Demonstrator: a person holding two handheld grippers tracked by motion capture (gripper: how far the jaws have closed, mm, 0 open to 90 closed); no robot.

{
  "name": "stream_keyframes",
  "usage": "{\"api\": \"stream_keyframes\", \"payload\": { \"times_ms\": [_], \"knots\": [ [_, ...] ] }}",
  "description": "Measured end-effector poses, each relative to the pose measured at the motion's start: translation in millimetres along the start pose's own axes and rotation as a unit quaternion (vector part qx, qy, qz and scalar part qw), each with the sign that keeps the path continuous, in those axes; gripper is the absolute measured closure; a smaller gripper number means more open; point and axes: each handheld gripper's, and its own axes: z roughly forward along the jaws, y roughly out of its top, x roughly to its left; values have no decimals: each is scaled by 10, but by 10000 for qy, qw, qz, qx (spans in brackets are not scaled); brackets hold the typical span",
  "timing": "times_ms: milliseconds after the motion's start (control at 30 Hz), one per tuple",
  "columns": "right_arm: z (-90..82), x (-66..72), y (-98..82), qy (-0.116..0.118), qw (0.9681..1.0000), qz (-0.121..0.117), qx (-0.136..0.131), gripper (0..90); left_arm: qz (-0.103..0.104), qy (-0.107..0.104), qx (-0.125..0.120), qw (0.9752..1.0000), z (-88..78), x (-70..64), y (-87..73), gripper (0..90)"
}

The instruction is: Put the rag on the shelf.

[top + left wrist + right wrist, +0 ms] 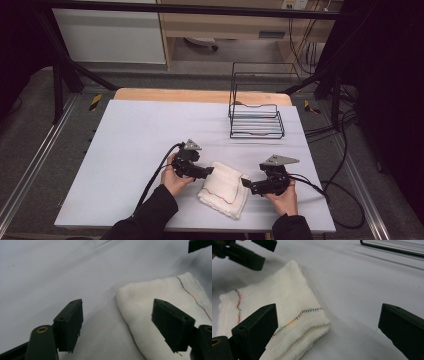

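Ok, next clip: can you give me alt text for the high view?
A folded white cloth lies near the front of a white-covered table, with a person's left tool and right tool held at its two sides, both open. A black wire rack stands at the far right.

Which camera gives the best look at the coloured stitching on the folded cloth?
The right gripper view: the stitching runs close and sharp across the cloth. The left gripper view catches one short line at the edge; the high view shows a faint thread.

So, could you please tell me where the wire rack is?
In the high view, the wire rack stands at the table's far right, beyond the folded towel.
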Motion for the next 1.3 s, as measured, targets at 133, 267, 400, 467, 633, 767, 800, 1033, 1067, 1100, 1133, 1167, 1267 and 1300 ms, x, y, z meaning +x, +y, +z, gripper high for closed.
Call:
{"api": "stream_keyframes", "payload": {
  "times_ms": [133, 267, 400, 467, 633, 767, 800, 1033, 1067, 1100, 1133, 1167, 1267, 1300],
  "knots": [
    [0, 16, -16, 6, 10000, -16, 10, 30, -66, -3, 28, 10000, 100, 5, 84, 323],
    [-23, 15, -19, -60, 10000, -34, 21, 37, -137, -5, 155, 9998, 238, -13, 157, 452],
    [-39, 7, -26, -130, 9999, 2, -52, 65, -180, -20, 287, 9994, 311, -9, 160, 543],
    [-48, -14, -32, -157, 9998, 101, -99, 88, -226, -61, 295, 9993, 337, -16, 151, 603],
    [-32, -36, -47, -275, 9991, 281, -130, 206, -197, -99, 293, 9993, 360, -24, 143, 672],
    [34, -29, -48, -240, 9988, 409, -78, 304, -199, -138, 270, 9993, 371, -55, 126, 739],
    [51, -30, -44, -224, 9986, 468, -50, 338, -175, -133, 253, 9994, 372, -63, 120, 748],
    [169, 30, -23, -270, 9986, 397, 229, 499, -178, -244, 242, 9992, 374, -34, 99, 762],
    [173, 33, -27, -243, 9985, 416, 258, 525, -193, -264, 238, 9992, 376, -27, 98, 762],
    [173, 33, -27, -243, 9985, 416, 258, 525, -188, -277, 248, 9991, 376, -24, 98, 762],
    [179, 41, -37, -215, 9983, 452, 315, 560, -189, -303, 258, 9990, 377, -27, 95, 763],
    [179, 41, -37, -215, 9983, 452, 315, 560, -191, -287, 238, 9991, 379, -35, 94, 763],
    [181, 53, -42, -162, 9979, 530, 322, 612, -149, -261, 240, 9993, 379, -48, 95, 770],
    [185, 55, -40, -103, 9975, 609, 333, 648, -146, -252, 239, 9993, 379, -51, 96, 773]
  ]
}}
